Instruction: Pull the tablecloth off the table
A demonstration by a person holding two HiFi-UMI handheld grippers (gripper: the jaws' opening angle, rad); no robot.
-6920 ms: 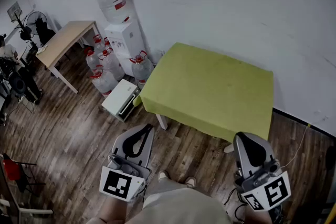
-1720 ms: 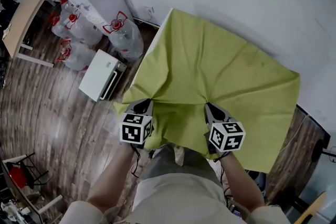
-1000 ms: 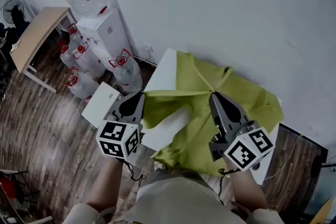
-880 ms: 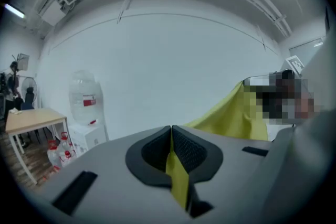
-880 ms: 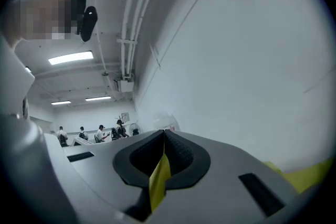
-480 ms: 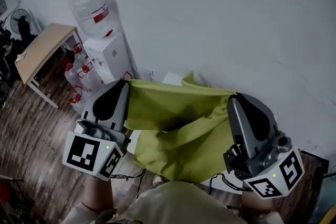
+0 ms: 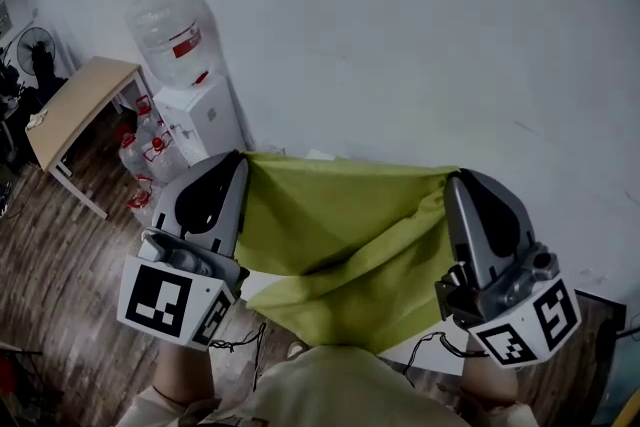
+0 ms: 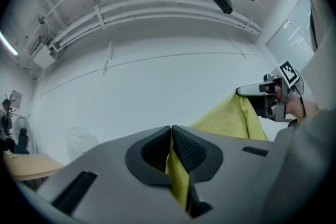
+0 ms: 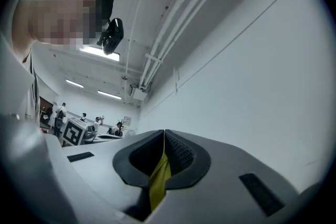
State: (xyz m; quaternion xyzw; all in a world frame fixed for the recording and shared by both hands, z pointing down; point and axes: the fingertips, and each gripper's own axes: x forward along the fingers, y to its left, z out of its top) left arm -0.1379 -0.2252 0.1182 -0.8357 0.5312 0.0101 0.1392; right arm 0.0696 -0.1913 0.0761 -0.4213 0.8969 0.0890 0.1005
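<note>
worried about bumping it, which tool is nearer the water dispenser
Left. The left tool is up beside the water dispenser; the right tool is across the tablecloth, farther from it.

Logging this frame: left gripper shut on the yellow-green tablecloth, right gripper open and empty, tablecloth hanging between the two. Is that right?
Not quite. The right gripper is not open and empty: the right gripper view shows its jaws shut on a fold of the yellow-green tablecloth. The rest holds: the left gripper is shut on the tablecloth, which hangs between the two.
</note>
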